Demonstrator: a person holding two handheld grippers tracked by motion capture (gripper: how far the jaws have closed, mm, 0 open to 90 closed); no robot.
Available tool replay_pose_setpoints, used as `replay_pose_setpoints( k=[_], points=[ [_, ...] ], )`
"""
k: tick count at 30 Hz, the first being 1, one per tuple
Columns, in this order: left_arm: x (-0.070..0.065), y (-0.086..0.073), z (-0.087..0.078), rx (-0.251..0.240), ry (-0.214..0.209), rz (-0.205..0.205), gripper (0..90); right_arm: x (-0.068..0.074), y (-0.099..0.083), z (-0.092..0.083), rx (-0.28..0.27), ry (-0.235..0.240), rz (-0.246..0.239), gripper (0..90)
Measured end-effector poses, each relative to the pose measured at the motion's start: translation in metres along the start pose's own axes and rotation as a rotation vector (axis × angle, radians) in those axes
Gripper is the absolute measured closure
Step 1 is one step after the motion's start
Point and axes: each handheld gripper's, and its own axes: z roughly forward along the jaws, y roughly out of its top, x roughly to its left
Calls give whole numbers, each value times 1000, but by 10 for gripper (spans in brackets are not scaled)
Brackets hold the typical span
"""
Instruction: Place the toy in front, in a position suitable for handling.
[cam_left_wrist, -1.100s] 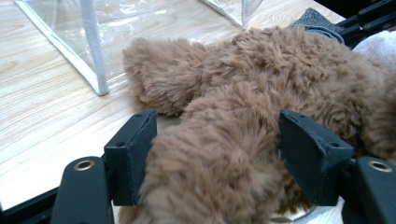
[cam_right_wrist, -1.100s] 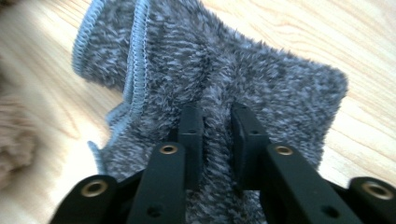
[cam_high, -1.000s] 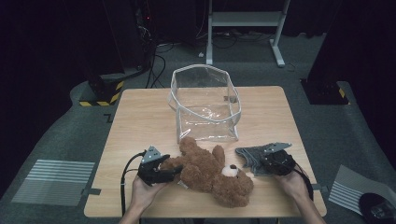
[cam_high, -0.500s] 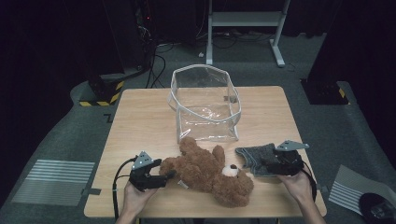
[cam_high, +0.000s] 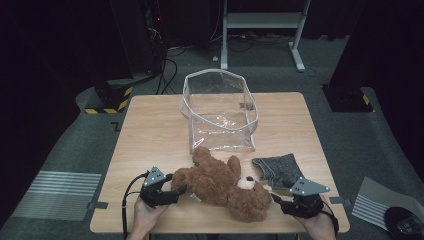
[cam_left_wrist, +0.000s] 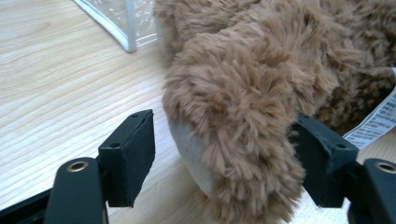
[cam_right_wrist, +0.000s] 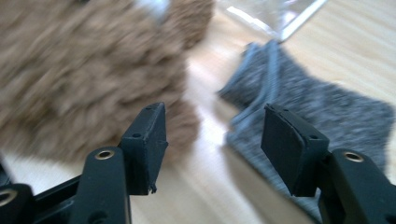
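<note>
1. Wooden table (cam_high: 150, 130) in a dark room; start at its left front, where the left gripper (cam_high: 179, 191) sits level at the teddy bear (cam_high: 220, 182).
2. Jaws open and just closing a little around the bear's foot (cam_left_wrist: 233, 140): one pad brushing fur, the other clear of it. Push in deeper before squeezing, so as to catch stuffing rather than loose fur.
3. Close firmly, but hold off lifting until the other end is held too; lying across the front edge, the bear probably sags if raised by one foot.
4. Mind the clear bag (cam_high: 220, 120) standing just behind the bear, mouth up; avoid knocking it over.
5. Keep off the grey cloth (cam_high: 277, 170) lying just right of the bear's head.
6. Bring the right gripper (cam_high: 278, 200) leftward onto the head: jaws open, just closing a little, with bare wood between them. Reopen wide first, then bite well into the plush.
</note>
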Motion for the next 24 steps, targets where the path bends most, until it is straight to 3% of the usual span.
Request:
replay_pose_setpoints(
  k=[5,12,17,24],
  points=[
    [-1,-1,3,-8,-20,20,336,18,-14,-1,2,55,-50,411],
    [-2,2,6,11,-42,35,443,34,-17,8,-1,94,-114,449],
    [-1,3,6,7,-53,44,507,28,-15,14,-27,123,-118,657],
    [-1,3,8,-6,-81,36,577,25,-17,17,-49,105,-121,835]
  ],
)
